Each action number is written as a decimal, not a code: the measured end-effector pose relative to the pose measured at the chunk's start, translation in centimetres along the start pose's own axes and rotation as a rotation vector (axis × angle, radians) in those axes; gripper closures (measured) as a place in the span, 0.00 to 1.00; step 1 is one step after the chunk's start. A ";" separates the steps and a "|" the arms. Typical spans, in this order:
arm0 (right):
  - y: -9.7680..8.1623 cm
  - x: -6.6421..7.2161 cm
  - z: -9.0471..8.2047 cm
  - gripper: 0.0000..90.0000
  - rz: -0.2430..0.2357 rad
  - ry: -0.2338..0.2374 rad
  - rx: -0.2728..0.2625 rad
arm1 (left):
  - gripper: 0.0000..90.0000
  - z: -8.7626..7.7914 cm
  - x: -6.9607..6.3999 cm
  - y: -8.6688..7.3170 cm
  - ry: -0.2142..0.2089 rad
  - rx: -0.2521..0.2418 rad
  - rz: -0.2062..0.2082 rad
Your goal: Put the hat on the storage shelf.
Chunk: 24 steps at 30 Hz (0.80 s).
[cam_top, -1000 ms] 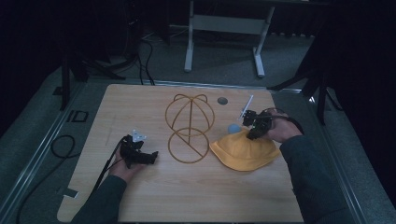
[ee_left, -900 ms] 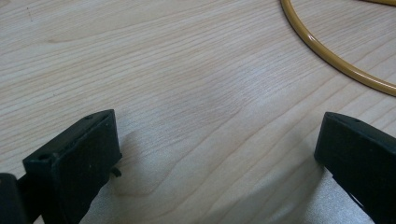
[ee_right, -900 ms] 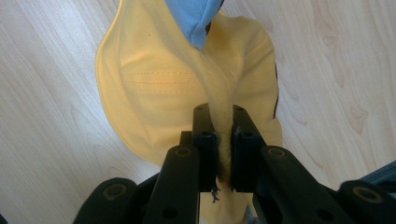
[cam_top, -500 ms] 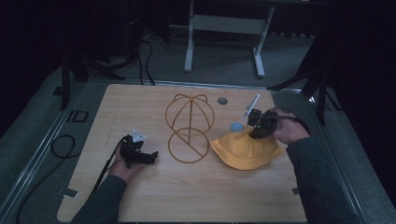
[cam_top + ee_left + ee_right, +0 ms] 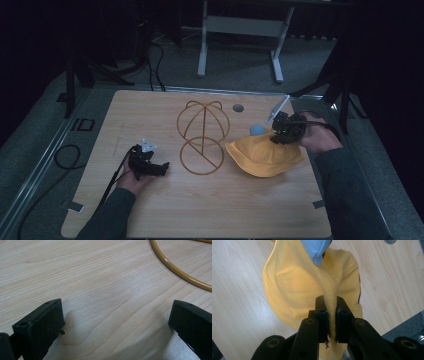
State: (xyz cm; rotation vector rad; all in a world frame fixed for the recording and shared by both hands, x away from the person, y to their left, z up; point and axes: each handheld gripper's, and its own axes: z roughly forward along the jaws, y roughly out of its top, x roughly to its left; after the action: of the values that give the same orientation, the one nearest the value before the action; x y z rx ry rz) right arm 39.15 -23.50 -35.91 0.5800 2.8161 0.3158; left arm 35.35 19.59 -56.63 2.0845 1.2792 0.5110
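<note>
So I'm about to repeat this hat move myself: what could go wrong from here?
1. The right gripper pinches only a thin fold of the yellow hat, so the fabric could slip out as it lifts.
2. The hat hangs limp, and the wire hat stand is close beside it; the brim might snag the stand or drag it.
3. The left gripper rests open on the table, not steadying the stand, which could tip.
</note>
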 end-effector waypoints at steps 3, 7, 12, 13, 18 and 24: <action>-0.1 0.1 -0.6 0.93 0.005 -0.009 -0.026 | 0.00 0.0 0.0 0.0 -0.001 0.000 -0.001; -0.3 0.0 -1.4 0.93 0.028 -0.027 -0.051 | 0.00 0.0 0.0 0.0 0.000 0.001 0.000; -0.9 -0.2 -2.1 0.93 0.067 -0.043 -0.081 | 0.00 0.0 0.0 0.0 0.000 0.001 0.000; -0.9 -0.3 -2.2 0.93 0.069 -0.046 -0.084 | 0.00 0.0 0.0 0.0 0.000 0.001 0.000; -1.3 -0.7 -2.7 0.93 0.110 -0.057 -0.113 | 0.00 0.0 0.0 0.0 0.000 0.001 0.000; -1.5 -0.9 -3.5 0.93 0.146 -0.076 -0.170 | 0.00 0.0 0.0 0.0 0.000 0.001 0.000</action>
State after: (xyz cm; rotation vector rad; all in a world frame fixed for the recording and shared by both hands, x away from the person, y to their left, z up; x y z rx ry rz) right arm 38.45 -25.82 -32.78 0.7429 2.6462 0.5428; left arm 35.34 19.59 -56.62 2.0852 1.2800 0.5108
